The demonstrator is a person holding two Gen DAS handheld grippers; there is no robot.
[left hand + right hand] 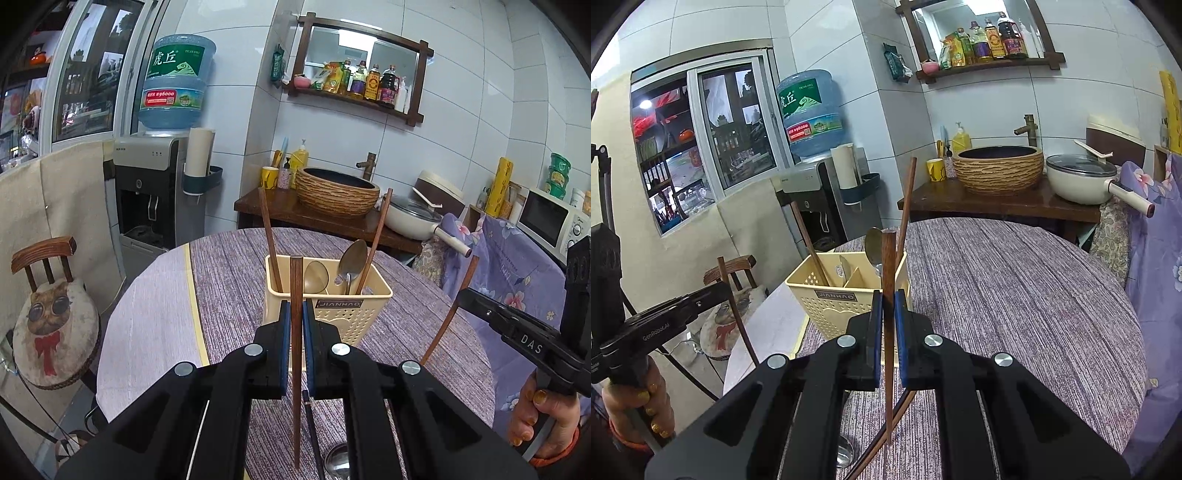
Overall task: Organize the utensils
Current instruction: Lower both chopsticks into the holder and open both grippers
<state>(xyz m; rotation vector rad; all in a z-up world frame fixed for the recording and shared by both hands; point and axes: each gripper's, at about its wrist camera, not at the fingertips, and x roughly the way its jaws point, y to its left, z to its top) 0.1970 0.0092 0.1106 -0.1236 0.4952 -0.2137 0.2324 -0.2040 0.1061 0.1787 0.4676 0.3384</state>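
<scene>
A cream utensil holder [343,314] stands on the round table and holds two wooden chopsticks [271,243] and two metal spoons [351,262]. My left gripper [295,314] is shut on a wooden chopstick [295,369], held upright just in front of the holder. My right gripper [888,314] is shut on another wooden chopstick [888,332], upright, beside the holder [831,299]. The right gripper also shows in the left wrist view [465,295] and the left gripper in the right wrist view [724,291]. A spoon [336,461] and dark chopsticks [882,439] lie on the table under the grippers.
The table has a purple striped cloth [1015,295]. A chair with a cat cushion [55,317] stands at the left. A water dispenser [155,192], a woven basin [336,192] and a white pot [1082,181] are behind. Purple floral fabric [517,266] is at the right.
</scene>
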